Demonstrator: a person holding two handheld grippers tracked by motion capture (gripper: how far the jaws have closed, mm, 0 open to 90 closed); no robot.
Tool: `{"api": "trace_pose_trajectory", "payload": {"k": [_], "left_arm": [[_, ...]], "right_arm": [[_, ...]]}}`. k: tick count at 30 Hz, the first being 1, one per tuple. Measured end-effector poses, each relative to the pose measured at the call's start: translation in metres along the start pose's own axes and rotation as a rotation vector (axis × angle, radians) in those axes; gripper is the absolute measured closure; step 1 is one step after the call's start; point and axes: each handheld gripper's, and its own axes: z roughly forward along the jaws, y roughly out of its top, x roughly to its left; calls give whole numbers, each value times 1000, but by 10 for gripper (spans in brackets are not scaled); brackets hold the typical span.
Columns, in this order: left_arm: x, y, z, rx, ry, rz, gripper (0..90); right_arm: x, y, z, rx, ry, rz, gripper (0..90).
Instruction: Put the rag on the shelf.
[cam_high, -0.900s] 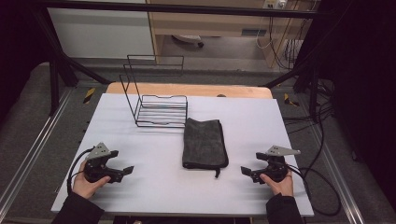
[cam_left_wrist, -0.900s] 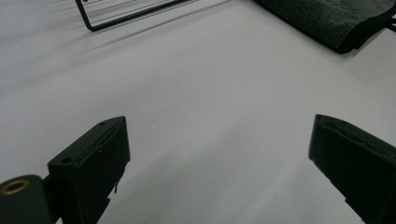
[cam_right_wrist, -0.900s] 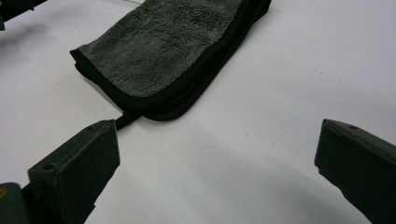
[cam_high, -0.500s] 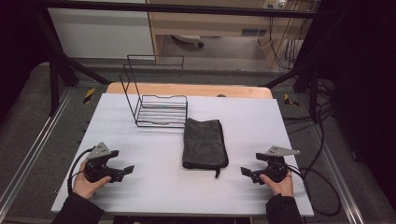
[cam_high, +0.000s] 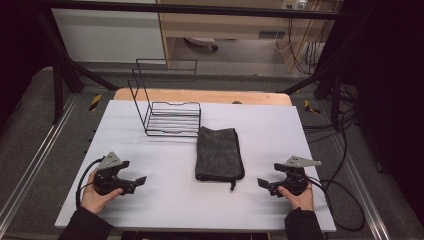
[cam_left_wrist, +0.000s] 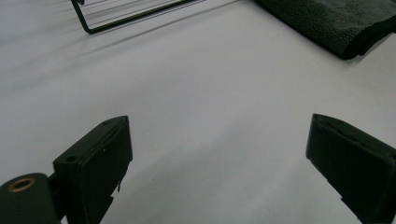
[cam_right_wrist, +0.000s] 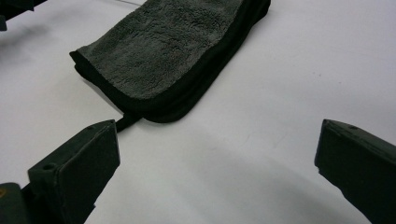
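My left gripper sits low near the surface's front-left corner, my hand wrapped around it from behind. Its fingers are spread wide, with only bare white surface between them. My right gripper mirrors it near the front-right corner, held in my other hand; its fingers are just as wide apart and grip nothing. Both point inward, toward the middle of the surface.

Between the two, in the middle of the surface, lies a folded dark grey towel, flat, its long side running from front to back. A short loop sticks out at its near corner; in the right gripper view that loop lies just beyond my left-hand finger, not touching it. In the left gripper view a thick folded edge of the towel shows at the upper right, well apart from my fingers.

Behind the towel, toward the back edge and slightly to the left, stands a black wire rack with a tall upright frame at its back and left side. Its barred floor holds nothing. The towel's far end lies just beside the rack's front-right corner; I cannot tell whether they touch.
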Motion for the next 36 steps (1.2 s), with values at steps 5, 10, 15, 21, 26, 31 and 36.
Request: {"api": "trace_pose_trajectory", "payload": {"k": [5,10,15,21,26,31,36], "left_arm": [[-3,2,3,17,9,-3,76],[-11,10,9,17,19,-16,82],[-16,17,11,15,15,-22,90],[-23,27,15,18,22,-25,98],[-32,38,21,11,12,-15,105],[-45,51,31,2,-8,-16,122],[-64,64,46,15,-31,5,138]], "right_arm": [[1,1,1,2,0,-5,7],[1,1,0,-1,-4,-4,7],[1,1,0,-2,-7,-2,7],[1,2,1,-2,-9,0,7],[1,2,0,-4,-11,-5,8],[2,2,1,-2,-9,0,7],[1,2,1,-2,-12,1,8]]}}
